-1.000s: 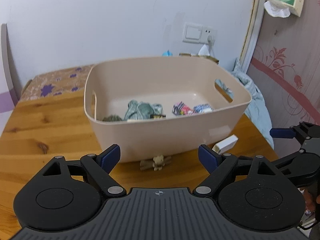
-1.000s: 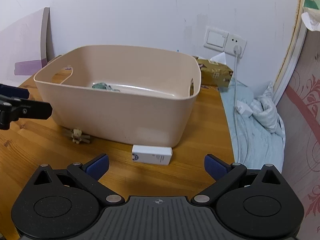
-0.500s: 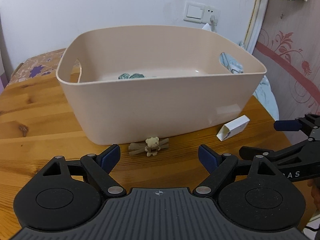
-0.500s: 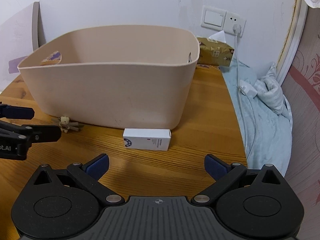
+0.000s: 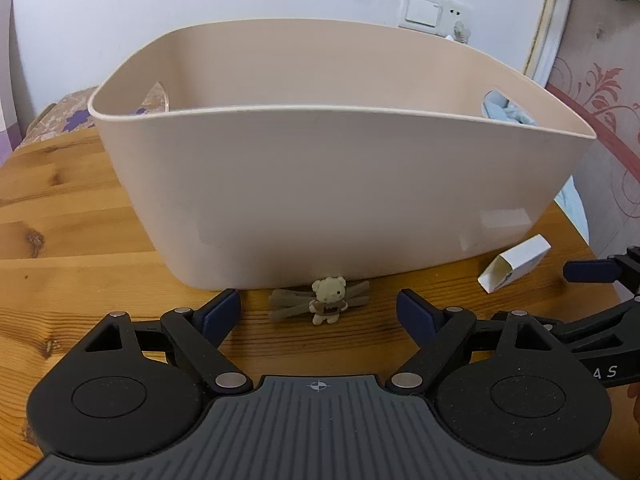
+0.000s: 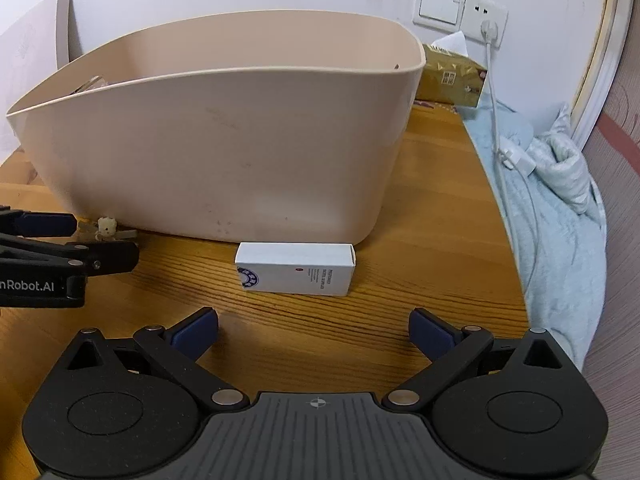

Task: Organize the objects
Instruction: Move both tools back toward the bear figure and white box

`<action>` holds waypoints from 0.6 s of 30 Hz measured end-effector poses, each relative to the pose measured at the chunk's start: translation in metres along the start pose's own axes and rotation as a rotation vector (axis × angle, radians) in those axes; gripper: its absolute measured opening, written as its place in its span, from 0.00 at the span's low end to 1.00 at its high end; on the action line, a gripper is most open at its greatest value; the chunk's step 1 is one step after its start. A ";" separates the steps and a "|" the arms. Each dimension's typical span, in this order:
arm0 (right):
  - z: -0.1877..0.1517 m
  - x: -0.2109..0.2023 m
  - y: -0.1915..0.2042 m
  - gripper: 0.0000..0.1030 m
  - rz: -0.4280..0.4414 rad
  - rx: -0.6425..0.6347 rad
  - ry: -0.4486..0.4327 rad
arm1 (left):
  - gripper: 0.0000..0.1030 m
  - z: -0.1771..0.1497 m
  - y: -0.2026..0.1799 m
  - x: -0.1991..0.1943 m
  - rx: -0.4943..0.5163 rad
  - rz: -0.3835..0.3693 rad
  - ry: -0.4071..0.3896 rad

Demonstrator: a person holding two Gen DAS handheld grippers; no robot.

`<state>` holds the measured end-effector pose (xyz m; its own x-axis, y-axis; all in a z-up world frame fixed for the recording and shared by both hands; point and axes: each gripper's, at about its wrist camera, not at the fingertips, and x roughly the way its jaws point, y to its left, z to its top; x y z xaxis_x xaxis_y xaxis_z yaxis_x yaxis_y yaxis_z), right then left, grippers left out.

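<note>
A beige plastic tub (image 5: 328, 184) stands on the wooden table (image 5: 60, 216); its contents are hidden by its near wall. A small bear hair clip (image 5: 326, 300) lies on the table against the tub's base, just ahead of my open, empty left gripper (image 5: 318, 314). A white carton (image 6: 296, 268) lies flat in front of the tub, just ahead of my open, empty right gripper (image 6: 314, 330). The carton also shows in the left wrist view (image 5: 516, 262), the tub (image 6: 224, 140) and clip (image 6: 107, 229) in the right wrist view. Each gripper appears at the edge of the other's view.
A light blue blanket (image 6: 552, 200) and a white charger cable (image 6: 498, 120) lie off the table's right edge. A gold tissue box (image 6: 452, 76) sits behind the tub by the wall socket. A patterned cloth (image 5: 68, 116) lies at the far left.
Both grippers have dropped low and moved closer to the table, the left toward the bear clip, the right toward the carton. The tub's contents have gone out of sight.
</note>
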<state>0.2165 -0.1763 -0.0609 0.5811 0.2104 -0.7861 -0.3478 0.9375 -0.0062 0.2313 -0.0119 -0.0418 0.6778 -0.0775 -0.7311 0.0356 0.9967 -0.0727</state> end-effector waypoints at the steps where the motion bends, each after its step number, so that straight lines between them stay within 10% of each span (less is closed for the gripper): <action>1: 0.000 0.002 0.000 1.00 -0.002 0.002 0.001 | 0.85 0.000 0.000 0.002 -0.002 -0.005 0.004; 18: 0.010 0.017 -0.001 0.99 -0.015 0.011 -0.064 | 0.80 -0.009 -0.016 0.010 -0.016 0.135 -0.049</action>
<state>0.2339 -0.1705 -0.0682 0.6320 0.2131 -0.7451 -0.3309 0.9436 -0.0108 0.2310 -0.0292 -0.0535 0.7105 0.0585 -0.7013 -0.0697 0.9975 0.0126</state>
